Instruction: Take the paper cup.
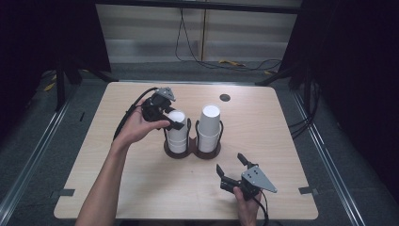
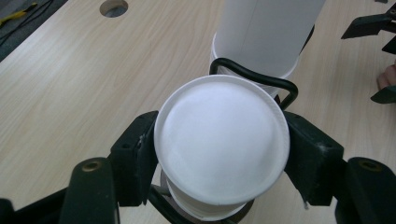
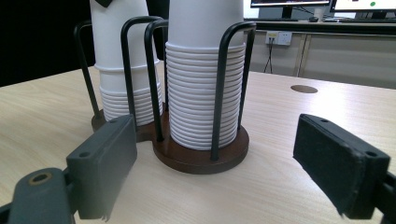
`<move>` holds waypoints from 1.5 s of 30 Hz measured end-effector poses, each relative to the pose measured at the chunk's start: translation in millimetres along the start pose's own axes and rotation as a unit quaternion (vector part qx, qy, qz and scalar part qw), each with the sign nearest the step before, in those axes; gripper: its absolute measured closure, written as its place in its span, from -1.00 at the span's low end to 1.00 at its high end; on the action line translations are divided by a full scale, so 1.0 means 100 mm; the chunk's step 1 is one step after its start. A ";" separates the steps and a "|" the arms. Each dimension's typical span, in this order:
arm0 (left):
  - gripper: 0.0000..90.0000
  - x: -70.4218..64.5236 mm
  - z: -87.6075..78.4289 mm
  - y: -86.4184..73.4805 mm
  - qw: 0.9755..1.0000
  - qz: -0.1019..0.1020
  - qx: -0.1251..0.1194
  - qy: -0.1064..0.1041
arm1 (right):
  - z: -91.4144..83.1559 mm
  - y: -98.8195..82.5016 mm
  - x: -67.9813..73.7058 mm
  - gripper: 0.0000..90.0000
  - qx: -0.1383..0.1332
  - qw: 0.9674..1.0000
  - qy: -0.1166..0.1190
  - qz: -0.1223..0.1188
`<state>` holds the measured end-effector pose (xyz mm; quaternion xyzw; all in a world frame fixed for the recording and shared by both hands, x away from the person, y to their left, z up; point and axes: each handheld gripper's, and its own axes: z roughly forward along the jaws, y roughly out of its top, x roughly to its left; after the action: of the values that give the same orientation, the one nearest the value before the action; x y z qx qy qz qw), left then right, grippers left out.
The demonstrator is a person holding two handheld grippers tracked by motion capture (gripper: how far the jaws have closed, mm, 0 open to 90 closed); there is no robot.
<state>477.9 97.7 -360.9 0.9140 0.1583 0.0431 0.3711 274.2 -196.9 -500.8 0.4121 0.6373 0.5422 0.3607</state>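
- The top cup (image 2: 222,140) of the left stack (image 1: 177,132) is clamped by the left gripper (image 1: 170,121); in the left gripper view a pad is seen pressed against each side of it, just under its upturned base.
- The grip is taken high, above the holder's wire loops (image 2: 254,77), so that the cup can presumably be lifted straight off without the wires being fouled.
- The cups are stacked upside down, base up, which is why a flat white disc is presented to the gripper's camera.
- The cup is seated on its stack in the left ring of the double holder (image 1: 193,151), near the middle of the table (image 1: 117,188).
- The right stack (image 1: 209,128) stands just beside it, untouched, in the right ring.
- The right gripper (image 1: 234,169) is held low near the table's front edge, well apart from the holder; its jaws are spread wide with nothing between them.
- It is pointed at the holder, probably kept ready to steady the holder or receive the cup.
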 end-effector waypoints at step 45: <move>-0.25 -0.09 -0.45 0.04 0.995 0.012 -0.098 0.022 | 0.00 0.00 0.00 -0.70 0.001 1.000 0.001 -0.001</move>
<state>460.9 122.4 -325.3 0.8738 0.1506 0.0834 0.4547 274.3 -197.0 -500.8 0.4114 0.6383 0.5417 0.3604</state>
